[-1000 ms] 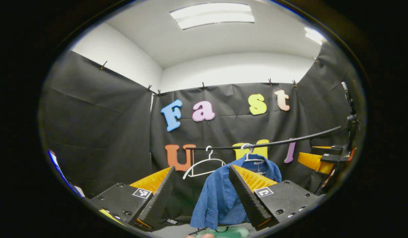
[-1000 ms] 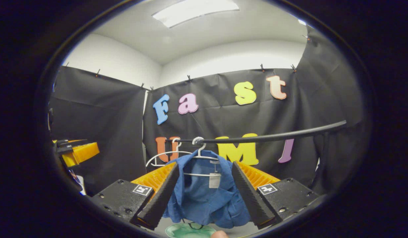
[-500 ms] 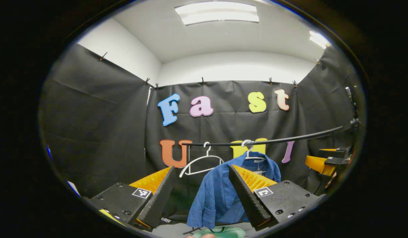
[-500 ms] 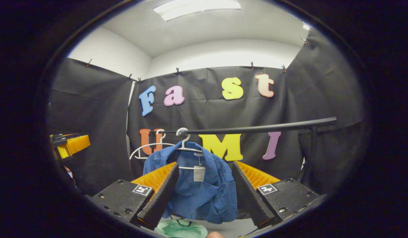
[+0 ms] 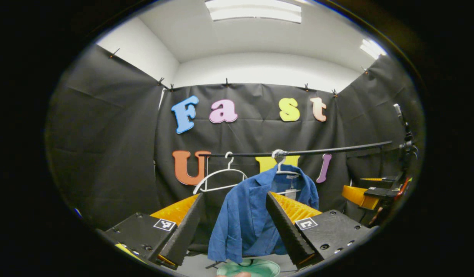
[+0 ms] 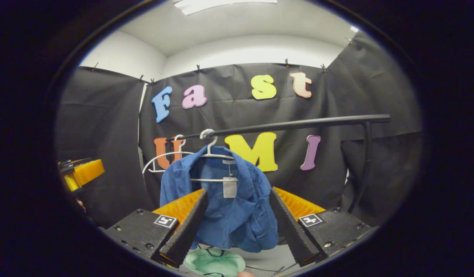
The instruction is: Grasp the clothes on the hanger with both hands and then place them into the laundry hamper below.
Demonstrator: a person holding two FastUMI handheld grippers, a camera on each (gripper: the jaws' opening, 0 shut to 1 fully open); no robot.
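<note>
A blue shirt [image 5: 248, 215] hangs on a white hanger [image 5: 285, 169] from a black rail [image 5: 298, 152]. In the right gripper view the same shirt [image 6: 225, 215] hangs open-fronted with a tag at its collar. A green hamper [image 6: 213, 261] lies on the floor under it, and its rim [image 5: 252, 268] peeks in at the bottom of the left gripper view. My left gripper [image 5: 234, 196] is open, short of the shirt's left sleeve. My right gripper [image 6: 238, 191] is open too, facing the shirt's front and apart from it. Nothing sits between either pair of fingers.
An empty white hanger [image 5: 219, 179] hangs on the rail left of the shirt. The rail's upright post [image 6: 365, 161] stands at the right. The right gripper [image 5: 361, 194] shows far right in the left view; the left gripper [image 6: 81, 173] shows far left in the right view.
The rail and shirt have risen in both views and the shirt looks larger in the right one. More of the green hamper shows below. Both grippers stay open.
</note>
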